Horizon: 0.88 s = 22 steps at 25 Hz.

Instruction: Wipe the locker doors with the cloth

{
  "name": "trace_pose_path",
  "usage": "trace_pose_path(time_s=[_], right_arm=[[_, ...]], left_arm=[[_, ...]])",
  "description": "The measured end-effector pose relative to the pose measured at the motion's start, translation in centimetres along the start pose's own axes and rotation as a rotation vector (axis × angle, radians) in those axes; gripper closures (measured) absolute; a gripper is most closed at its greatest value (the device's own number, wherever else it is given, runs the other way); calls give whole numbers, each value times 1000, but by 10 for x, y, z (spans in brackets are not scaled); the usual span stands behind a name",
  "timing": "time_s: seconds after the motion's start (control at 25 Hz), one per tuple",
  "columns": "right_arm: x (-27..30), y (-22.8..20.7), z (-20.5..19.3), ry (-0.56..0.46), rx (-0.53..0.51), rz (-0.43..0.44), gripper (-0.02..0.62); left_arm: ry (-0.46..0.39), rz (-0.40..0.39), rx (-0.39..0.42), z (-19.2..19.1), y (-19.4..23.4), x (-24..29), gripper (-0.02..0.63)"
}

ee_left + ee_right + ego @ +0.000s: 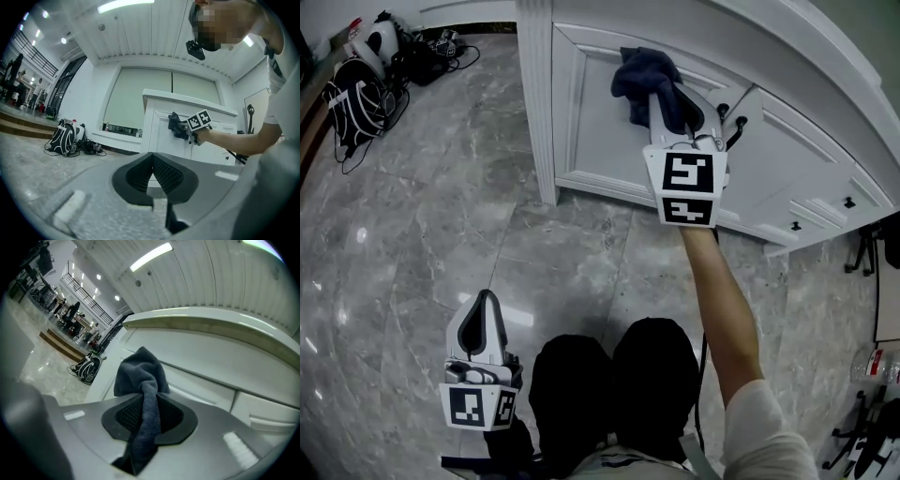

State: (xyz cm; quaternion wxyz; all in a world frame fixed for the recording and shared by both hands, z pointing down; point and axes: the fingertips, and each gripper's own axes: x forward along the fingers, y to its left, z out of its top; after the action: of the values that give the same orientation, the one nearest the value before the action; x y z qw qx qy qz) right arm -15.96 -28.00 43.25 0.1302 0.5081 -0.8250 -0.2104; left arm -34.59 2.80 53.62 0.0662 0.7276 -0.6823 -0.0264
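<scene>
A dark blue cloth (645,77) is bunched against the white locker door (586,127). My right gripper (664,105) is shut on the cloth and holds it to the upper part of the door panel. In the right gripper view the cloth (140,376) runs down between the pads of the right gripper (149,401) and balls up past the tips, with the door (211,362) just behind it. My left gripper (485,300) hangs low over the floor beside the person's knee, shut and empty. From the left gripper (152,157) the cloth (177,125) shows far ahead.
The cabinet's corner post (536,103) stands left of the door. A black door handle (737,125) and drawers with black knobs (849,202) lie to the right. Backpacks and cables (358,89) sit on the marble floor at far left. A bottle (877,364) is at the right edge.
</scene>
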Motion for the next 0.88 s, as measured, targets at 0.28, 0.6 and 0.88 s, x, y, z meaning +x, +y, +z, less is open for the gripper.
trace_pose_path(time_s=[0.28,0.6,0.88], right_arm=[[-17,-34,-17,23,62,-72,522],[-25,-41,-44,54,111,-118,523],[-24,-25,-73,92,98,-121,523]], left_arm=[[-9,8,-3,2,-6,2,604],[-9,4,4,3,-13,4,604],[-9,6,6,3,-12,1,604]])
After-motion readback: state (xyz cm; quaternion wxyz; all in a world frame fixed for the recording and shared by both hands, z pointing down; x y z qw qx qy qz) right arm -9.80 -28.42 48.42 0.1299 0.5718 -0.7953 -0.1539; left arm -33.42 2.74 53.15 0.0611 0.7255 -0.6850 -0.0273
